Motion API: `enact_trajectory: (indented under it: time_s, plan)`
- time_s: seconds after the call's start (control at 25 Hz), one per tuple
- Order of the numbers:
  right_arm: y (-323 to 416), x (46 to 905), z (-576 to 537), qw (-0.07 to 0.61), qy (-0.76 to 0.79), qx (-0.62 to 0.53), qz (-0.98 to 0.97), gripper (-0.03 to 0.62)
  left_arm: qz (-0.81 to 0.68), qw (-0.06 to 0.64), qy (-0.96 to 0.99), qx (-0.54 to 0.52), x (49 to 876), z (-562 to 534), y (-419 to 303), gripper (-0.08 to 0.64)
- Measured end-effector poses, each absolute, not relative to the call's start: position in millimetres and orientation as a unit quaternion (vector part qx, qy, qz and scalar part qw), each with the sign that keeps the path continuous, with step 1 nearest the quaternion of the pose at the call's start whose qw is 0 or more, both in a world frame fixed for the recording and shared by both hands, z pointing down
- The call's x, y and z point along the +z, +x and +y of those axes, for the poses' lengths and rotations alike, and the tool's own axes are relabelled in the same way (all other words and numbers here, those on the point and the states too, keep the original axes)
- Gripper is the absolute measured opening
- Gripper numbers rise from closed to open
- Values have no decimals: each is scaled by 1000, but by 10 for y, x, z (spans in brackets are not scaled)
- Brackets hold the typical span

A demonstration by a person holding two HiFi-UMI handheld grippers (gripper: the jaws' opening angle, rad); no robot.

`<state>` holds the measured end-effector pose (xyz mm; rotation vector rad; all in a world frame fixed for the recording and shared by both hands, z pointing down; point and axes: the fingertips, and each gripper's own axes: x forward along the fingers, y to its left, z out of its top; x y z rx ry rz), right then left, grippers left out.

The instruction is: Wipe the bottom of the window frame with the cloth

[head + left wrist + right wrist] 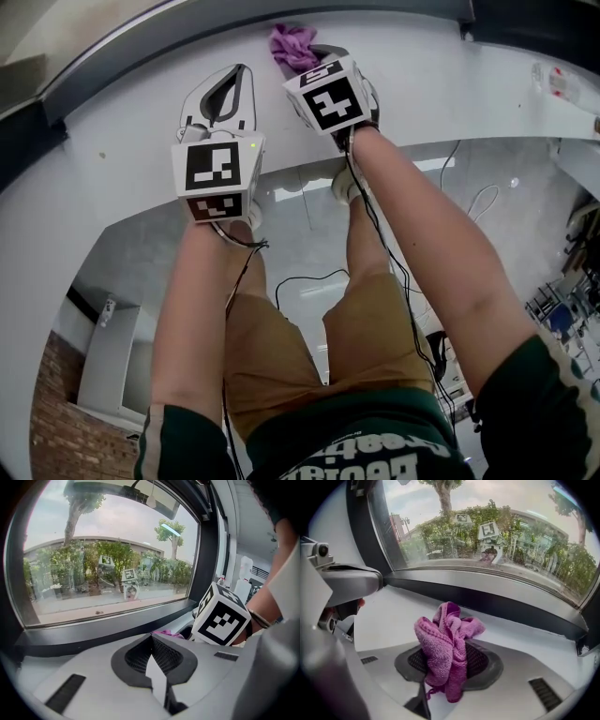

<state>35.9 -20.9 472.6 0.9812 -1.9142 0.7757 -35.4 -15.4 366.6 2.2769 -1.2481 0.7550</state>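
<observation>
While the person leans over the white sill (441, 94), the right tool (449, 665) pinches a bunched purple cloth (445, 644) close to the dark bottom rail of the window frame (497, 604). It seems not quite to touch the rail. The left tool (153, 644) hovers beside it above the sill, its jaws pressed together on nothing.

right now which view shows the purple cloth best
The right gripper view: the cloth is bunched between the right tongs, centre frame, with its folds clear. The head view shows only a small tuft beyond the marker cube. The left gripper view catches just a sliver behind the left tongs.
</observation>
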Motion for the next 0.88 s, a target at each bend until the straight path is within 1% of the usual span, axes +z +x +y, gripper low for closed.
enact_trajectory:
  time_s: [0.44,0.88]
  plan:
    - [-455,4733,-194,410,359,307,-780,167,-485,235,797,275,3745,-36,-1137,0]
    - [-1274,4707,-161,414,314,293,-803,167,-522,234,777,264,3667,-55,-1818,0]
